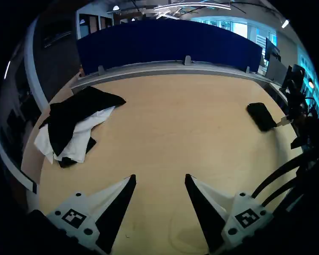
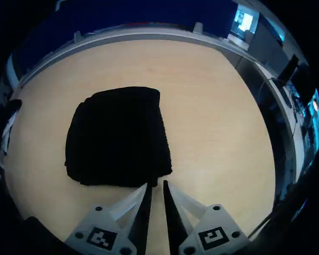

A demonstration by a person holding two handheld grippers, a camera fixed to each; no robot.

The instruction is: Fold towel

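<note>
Left gripper fingers are spread wide, nothing held, hung over bare table (likely to stay clear of the fold). Right gripper fingers are drawn nearly together with a thin gap, tips set at the near edge of the black towel. Whether that edge is pinched cannot be told. The towel is seen flat and compact mid-table, so folding is judged nearly done. A black-and-white pile is seen at the table's left, its layers hard to separate. The towel's creases are lost in black.
</note>
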